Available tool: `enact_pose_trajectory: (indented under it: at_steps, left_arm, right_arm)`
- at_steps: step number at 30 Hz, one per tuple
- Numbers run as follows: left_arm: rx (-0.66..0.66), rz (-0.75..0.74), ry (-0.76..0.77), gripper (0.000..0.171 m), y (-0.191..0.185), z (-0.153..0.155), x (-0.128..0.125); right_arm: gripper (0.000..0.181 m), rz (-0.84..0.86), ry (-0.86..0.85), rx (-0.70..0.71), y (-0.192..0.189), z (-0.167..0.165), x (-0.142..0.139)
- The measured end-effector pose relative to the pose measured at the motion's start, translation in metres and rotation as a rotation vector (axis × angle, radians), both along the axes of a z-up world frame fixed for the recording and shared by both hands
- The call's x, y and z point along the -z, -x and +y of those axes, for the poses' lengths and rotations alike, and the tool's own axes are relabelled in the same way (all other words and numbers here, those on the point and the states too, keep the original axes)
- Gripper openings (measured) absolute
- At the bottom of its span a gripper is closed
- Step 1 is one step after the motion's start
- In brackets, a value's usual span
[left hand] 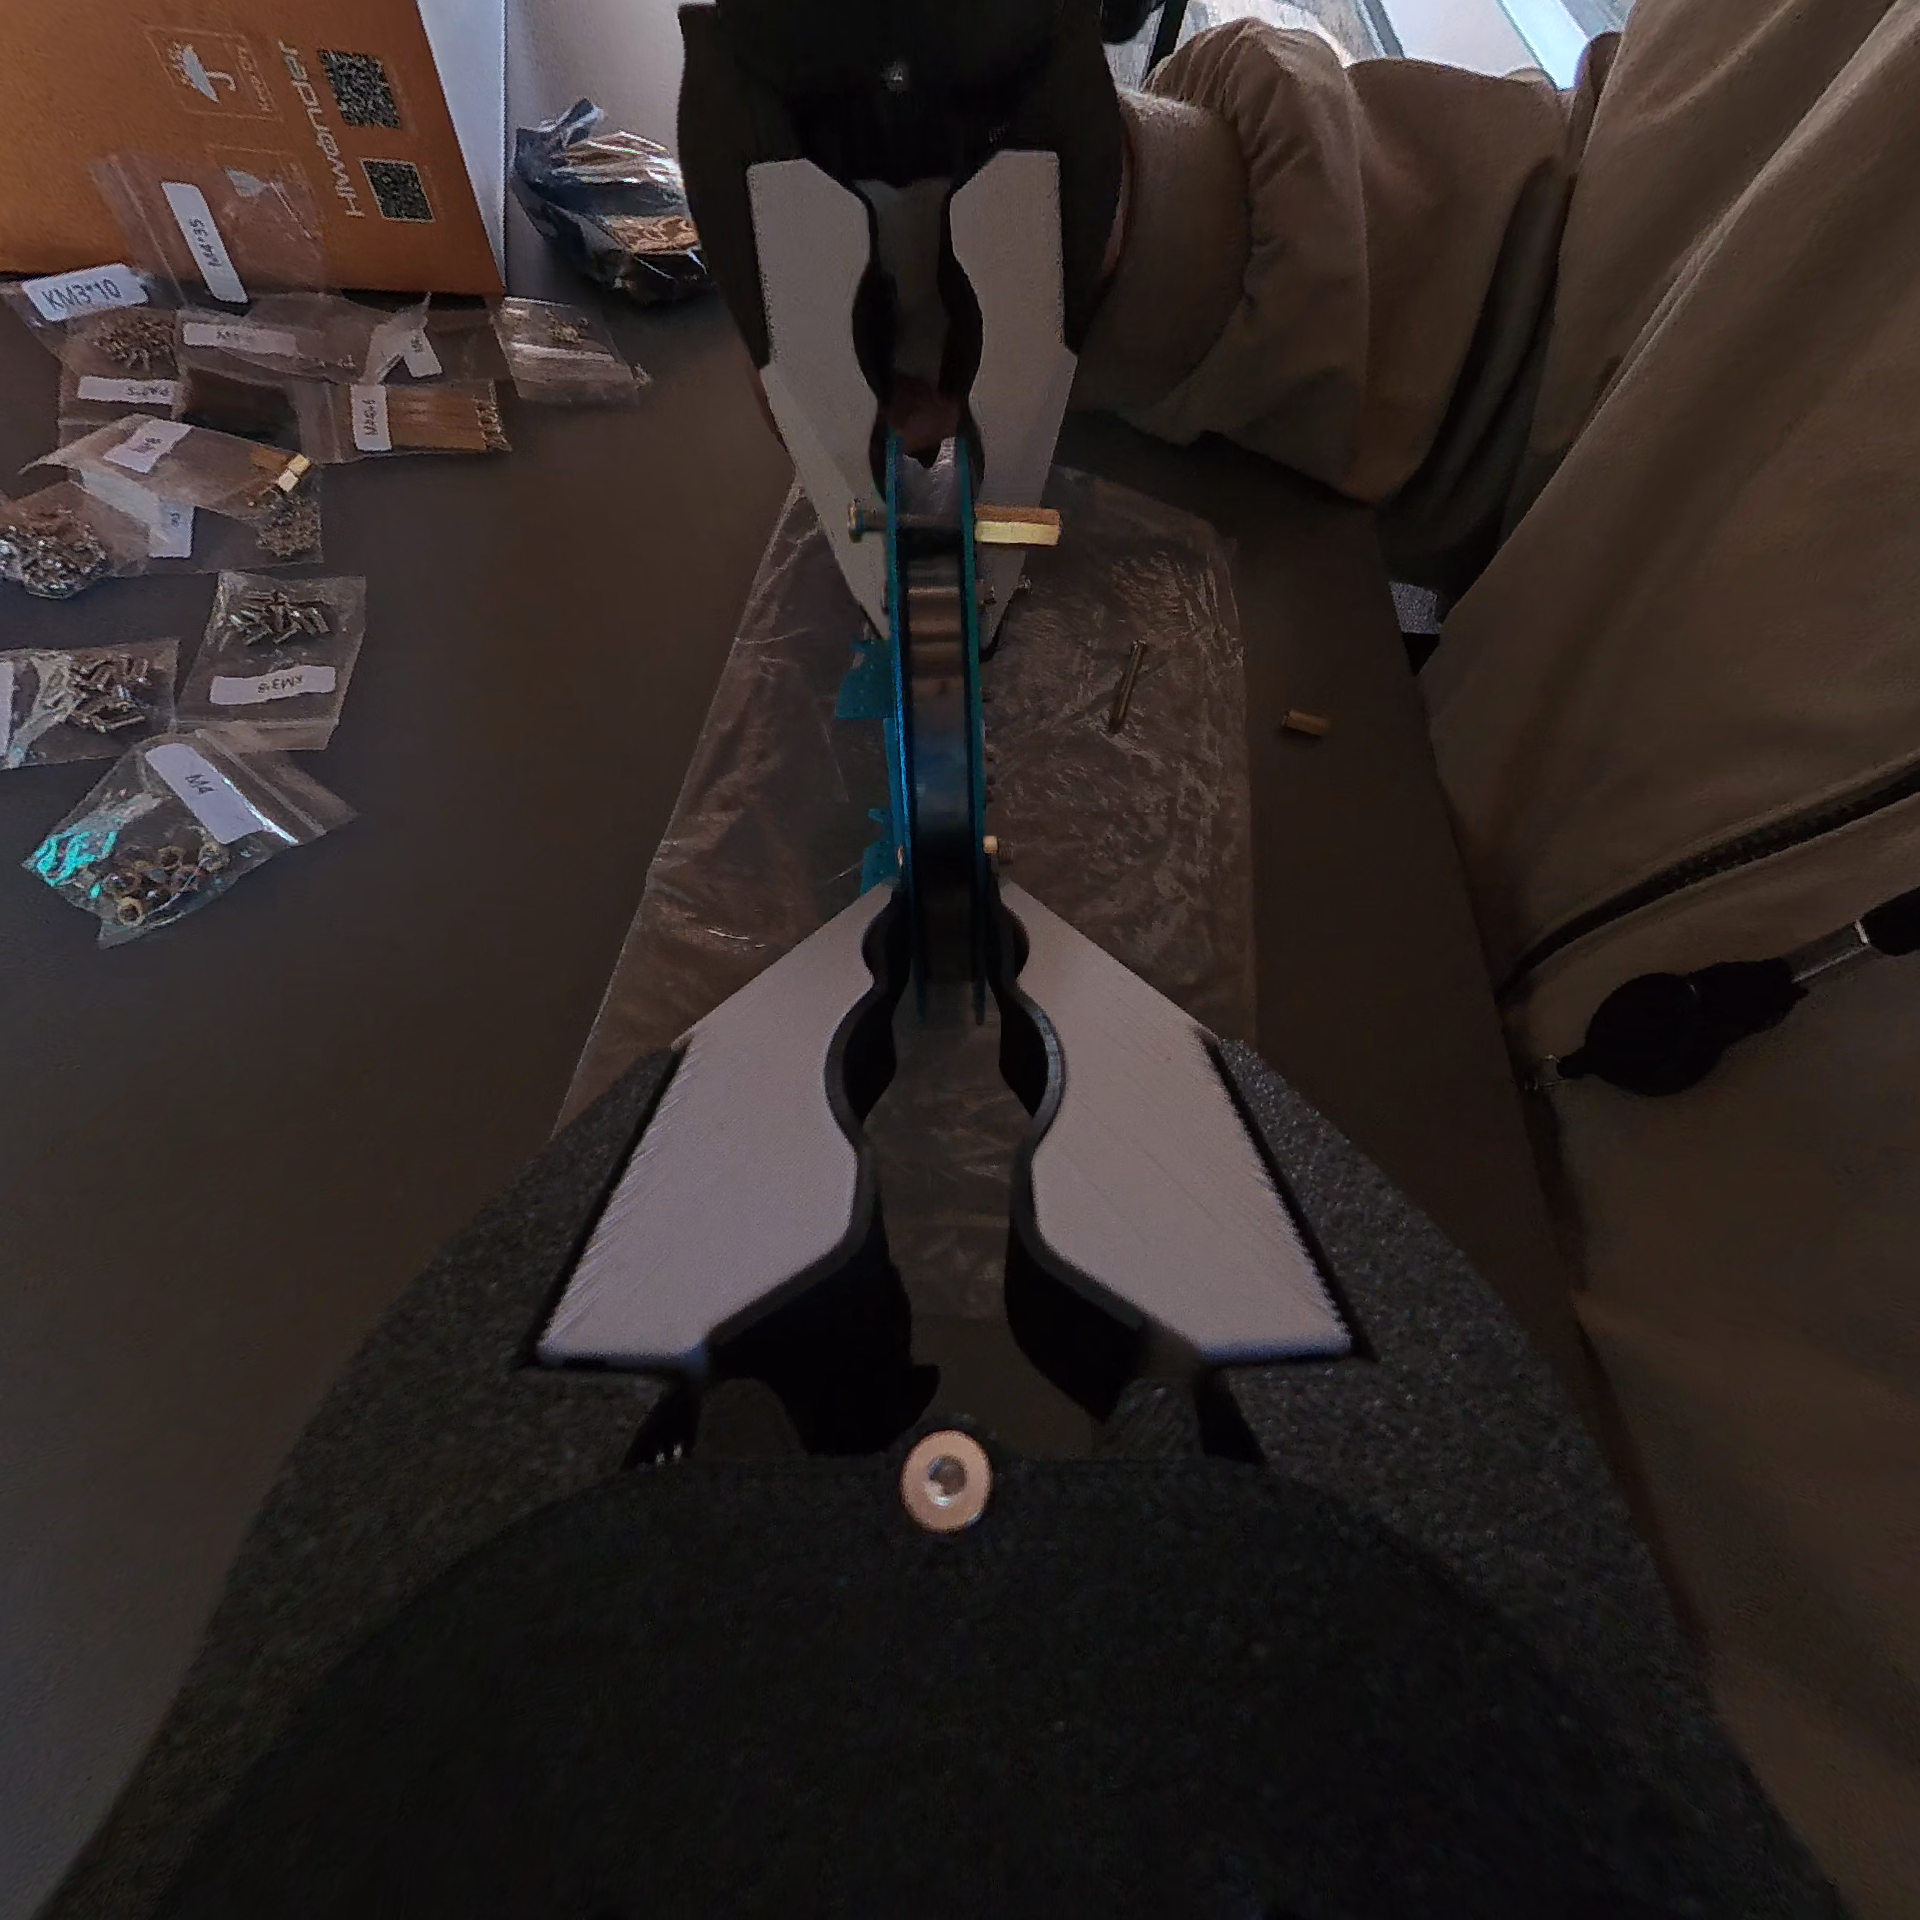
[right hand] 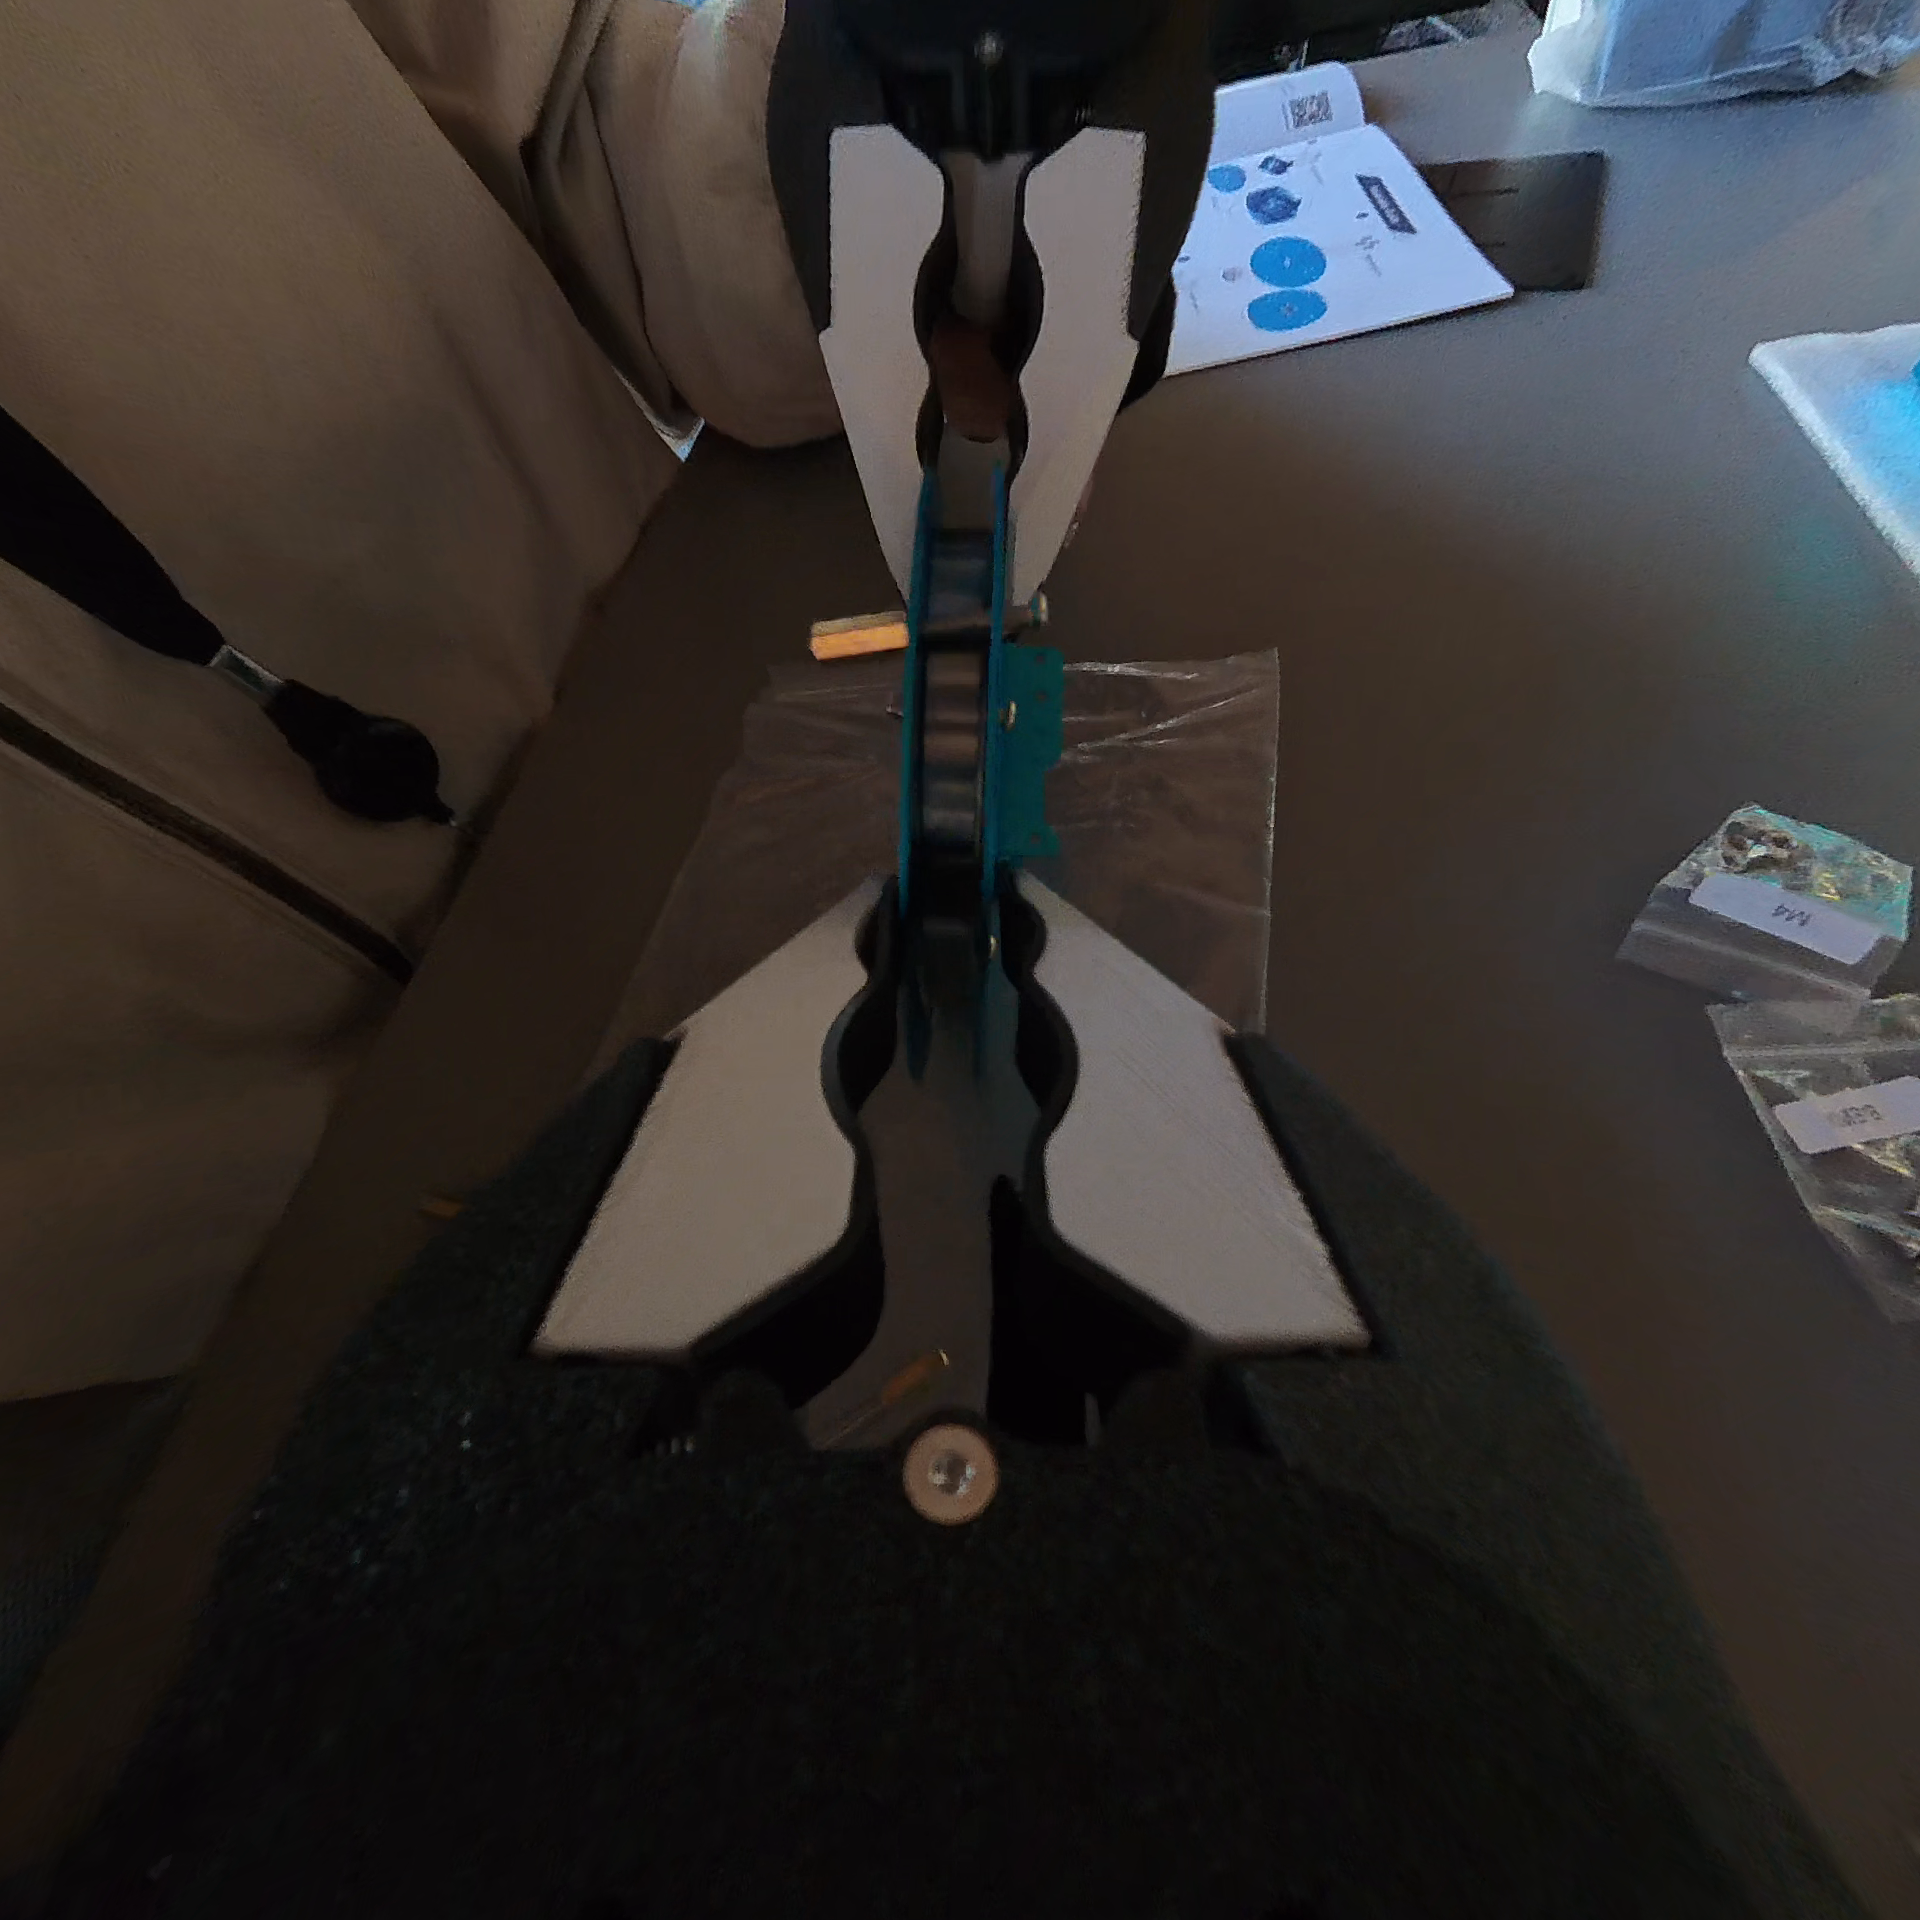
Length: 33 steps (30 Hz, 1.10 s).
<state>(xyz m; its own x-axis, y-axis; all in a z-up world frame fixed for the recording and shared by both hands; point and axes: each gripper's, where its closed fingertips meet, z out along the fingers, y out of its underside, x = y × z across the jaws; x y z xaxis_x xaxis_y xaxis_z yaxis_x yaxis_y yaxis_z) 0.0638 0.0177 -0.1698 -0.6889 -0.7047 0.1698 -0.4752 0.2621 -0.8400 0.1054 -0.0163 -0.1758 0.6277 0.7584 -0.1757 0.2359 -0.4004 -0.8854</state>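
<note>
Both claws are clamping the same blue disc assembly (left hand: 940, 727) edge-on from opposite ends, holding it up over a clear plastic bag (left hand: 1122, 831) on the dark table (left hand: 364, 1143). The left gripper (left hand: 943, 935) is pinching the near rim and the right gripper (right hand: 951, 935) the far one. My guess is that uneven pulling could twist the plates or loosen the brass standoff (left hand: 1023, 525). A tan jacket (left hand: 1714, 623) is crowding one side and screw packets (left hand: 208, 644) the other, leaving the bag as the open room.

Dim brown tabletop (left hand: 312, 1143), bright window (left hand: 1455, 21) behind, low light
</note>
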Motion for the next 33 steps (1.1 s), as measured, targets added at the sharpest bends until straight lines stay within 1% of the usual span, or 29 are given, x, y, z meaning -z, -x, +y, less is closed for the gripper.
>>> enact_pose_trajectory:
  at_steps: [1, 5, 7, 9, 15, 18, 21, 24, 25, 26, 27, 28, 30, 33]
  left_arm:
    - [0.005, 0.003, -0.007, 0.011, 0.001, 0.0, 0.0]
    - [0.012, -0.008, -0.028, 0.012, 0.004, 0.0, -0.005]
    - [0.026, -0.011, 0.009, 0.013, 0.007, -0.004, -0.013]
    - [0.029, -0.011, 0.027, 0.013, 0.009, -0.006, -0.015]
    - [0.038, 0.014, 0.037, 0.014, 0.012, -0.008, -0.002]
    - [0.028, 0.006, 0.047, 0.013, 0.012, -0.009, -0.003]
    - [0.043, 0.005, 0.07, 0.015, 0.013, -0.013, -0.005]
    - [0.028, -0.007, 0.078, 0.014, 0.01, -0.009, -0.006]
    - [0.016, -0.012, 0.086, 0.015, 0.008, -0.007, -0.009]
    - [-0.011, -0.029, 0.099, 0.026, 0.003, -0.005, -0.014]
    - [-0.026, -0.043, 0.119, 0.029, -0.001, -0.004, -0.021]
    - [-0.022, -0.049, 0.135, 0.029, -0.002, -0.007, -0.027]
    - [-0.012, -0.051, 0.107, 0.031, -0.007, -0.013, -0.03]
    - [0.006, -0.032, -0.006, 0.029, -0.016, -0.025, -0.022]
  right_arm:
    - [0.013, -0.017, -0.006, 0.001, 0.001, 0.001, 0.0]
    - [0.011, -0.032, -0.027, 0.022, 0.001, 0.004, -0.009]
    - [0.012, -0.009, -0.046, 0.007, 0.003, 0.001, -0.018]
    - [0.012, 0.026, -0.04, 0.0, 0.004, 0.0, -0.022]
    - [0.012, 0.012, 0.017, -0.019, 0.005, -0.002, -0.006]
    - [0.012, 0.019, 0.001, -0.026, 0.006, -0.002, -0.01]
    - [0.014, 0.068, -0.007, -0.042, 0.011, -0.002, -0.018]
    - [0.012, 0.043, -0.015, -0.028, 0.009, -0.001, -0.017]
    - [0.012, 0.03, -0.017, -0.021, 0.008, 0.0, -0.016]
    - [0.011, 0.024, -0.016, -0.017, 0.007, 0.0, -0.016]
    - [0.012, 0.025, -0.015, -0.017, 0.007, 0.0, -0.016]
    - [0.012, 0.028, -0.018, -0.019, 0.008, 0.0, -0.017]
    - [0.012, 0.026, -0.031, -0.021, 0.01, 0.001, -0.018]
    - [0.012, 0.018, -0.046, -0.01, 0.013, 0.004, -0.02]
